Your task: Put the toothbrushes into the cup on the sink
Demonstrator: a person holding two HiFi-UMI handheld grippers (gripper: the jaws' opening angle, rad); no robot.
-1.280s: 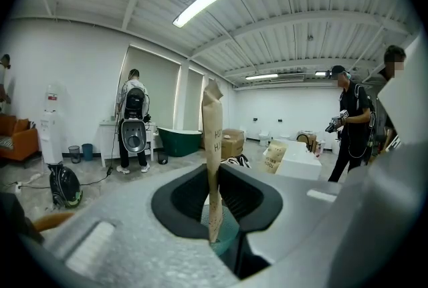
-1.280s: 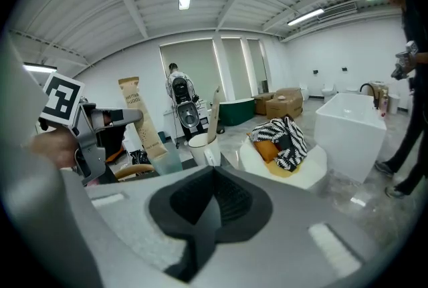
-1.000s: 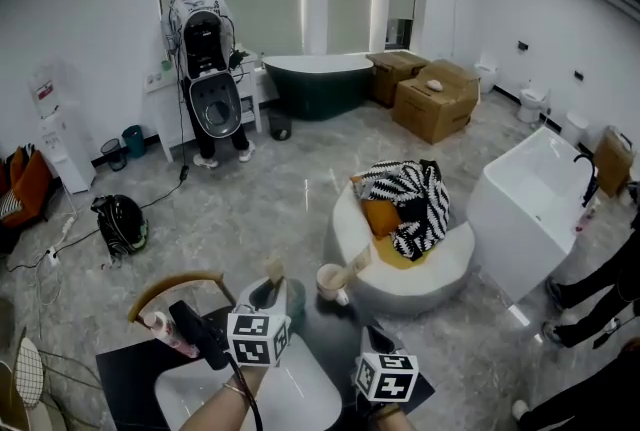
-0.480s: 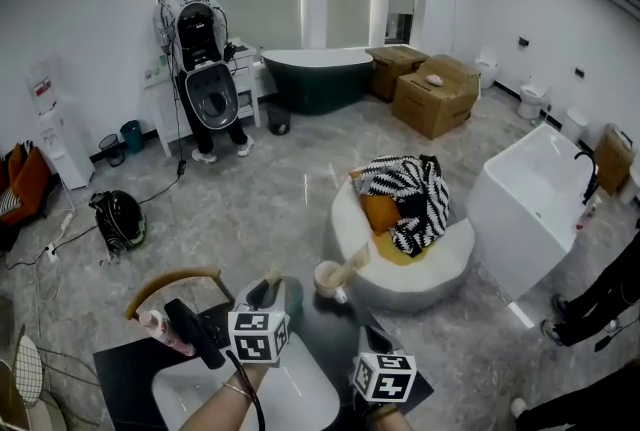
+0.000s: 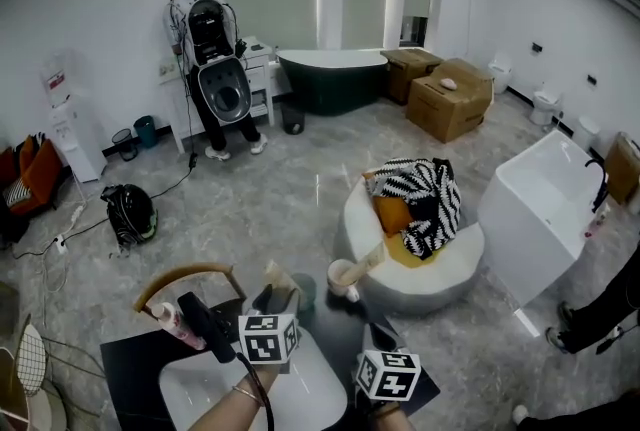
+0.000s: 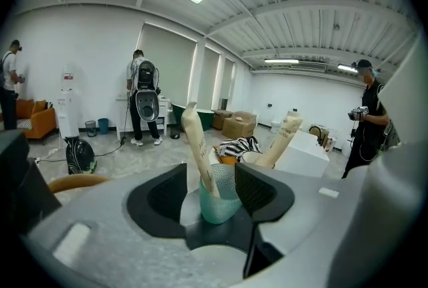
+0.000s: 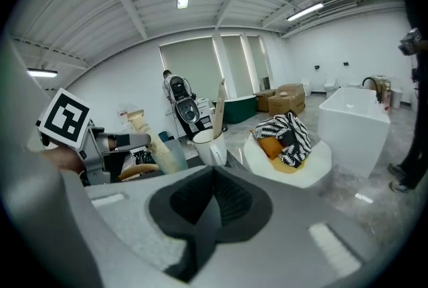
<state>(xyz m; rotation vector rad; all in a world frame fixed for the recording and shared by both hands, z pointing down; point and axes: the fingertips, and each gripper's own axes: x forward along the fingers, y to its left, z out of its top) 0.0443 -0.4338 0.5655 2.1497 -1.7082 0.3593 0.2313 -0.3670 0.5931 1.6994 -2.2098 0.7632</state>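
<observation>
My left tongs have just been opening, the toothbrush between them standing in the cup; right tongs clenched, empty. Pulling back crookedly, I'm risking toppling it.

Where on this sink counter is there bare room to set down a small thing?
The black counter left of the white basin, in front of the pink bottle, is bare; so is the basin's left half. The back edge is crowded: faucet, teal cup and white mug.
</observation>
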